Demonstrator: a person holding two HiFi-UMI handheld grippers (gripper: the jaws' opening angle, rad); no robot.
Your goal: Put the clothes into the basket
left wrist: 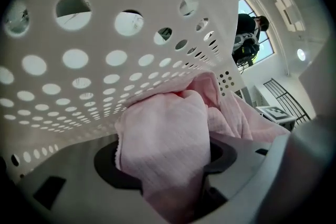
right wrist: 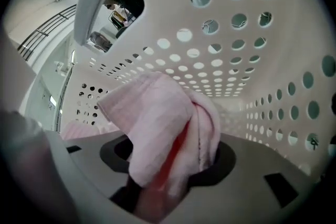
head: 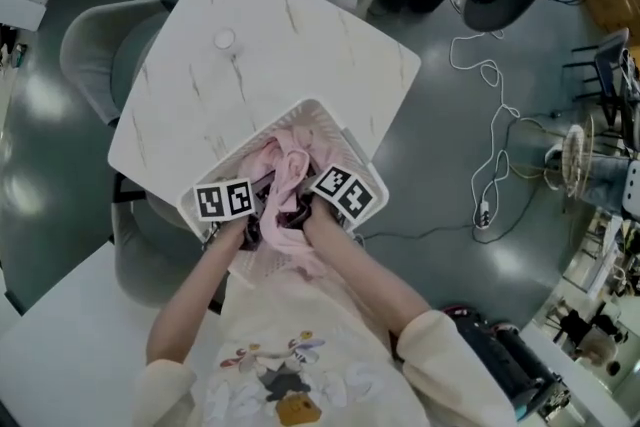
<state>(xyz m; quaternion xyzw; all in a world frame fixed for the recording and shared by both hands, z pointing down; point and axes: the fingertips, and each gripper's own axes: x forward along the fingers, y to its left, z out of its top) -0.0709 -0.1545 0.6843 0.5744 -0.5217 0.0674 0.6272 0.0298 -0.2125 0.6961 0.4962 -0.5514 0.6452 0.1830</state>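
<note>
Risk note: left tongs (left wrist: pixel 165 176) and right tongs (right wrist: pixel 168 165) were both clamped on the pale pink ribbed cloth garment (left wrist: pixel 168 128). It sat bunched low inside the white perforated plastic basket (head: pixel 335 122), at the near corner of the white marble-patterned surface (head: pixel 260 35). Some fabric seemed to trail toward the near rim. I judged it could slide out on release, or snag on the tongs.

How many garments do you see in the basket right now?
1: a pink ribbed fabric garment inside the white perforated plastic basket, gripped by the left hand-held gripper and the right hand-held gripper. Others may hide beneath.
</note>
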